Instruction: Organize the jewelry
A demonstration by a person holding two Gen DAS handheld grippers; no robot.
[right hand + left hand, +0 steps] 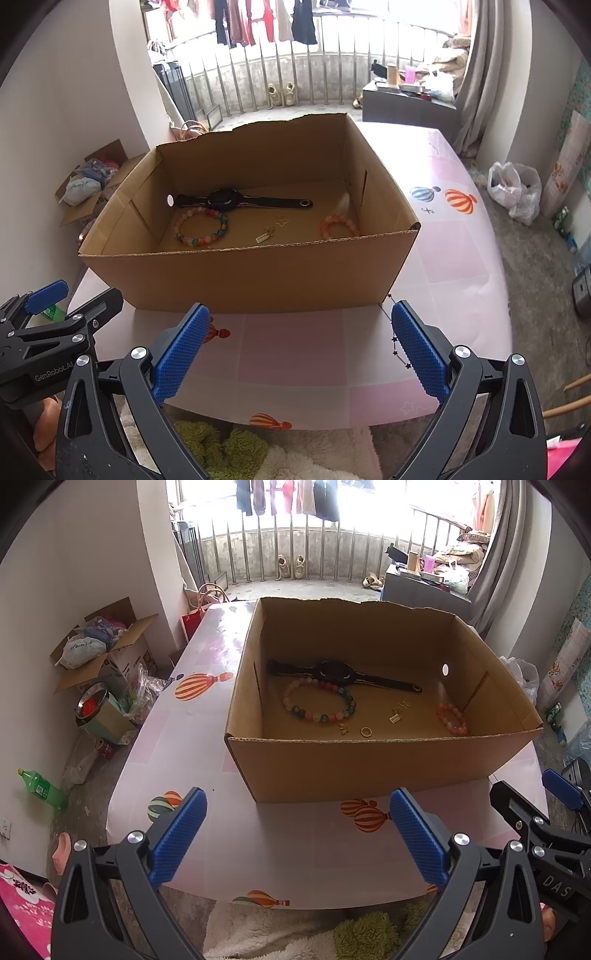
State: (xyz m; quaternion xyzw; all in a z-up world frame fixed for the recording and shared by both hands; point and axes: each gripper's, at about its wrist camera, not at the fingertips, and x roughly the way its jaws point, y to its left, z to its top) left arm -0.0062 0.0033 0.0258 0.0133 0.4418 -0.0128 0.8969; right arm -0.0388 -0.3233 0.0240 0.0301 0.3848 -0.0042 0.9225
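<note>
An open cardboard box (369,768) (258,280) stands on the table. On its floor lie a black watch (334,670) (225,199), a multicoloured bead bracelet (319,703) (201,227), an orange bead bracelet (452,718) (340,225), a gold ring (366,732) and small gold charms (397,714) (266,234). My left gripper (297,834) hangs open in front of the box, nothing between its blue pads. My right gripper (299,350) is open too, just short of the box's near wall, and shows in the left wrist view (561,794).
The table (454,258) wears a pink cloth with balloon prints. A dark beaded chain (399,350) lies on it by my right finger. Boxes, bags and a green bottle (40,788) clutter the floor at left. A white bag (513,188) sits on the floor at right.
</note>
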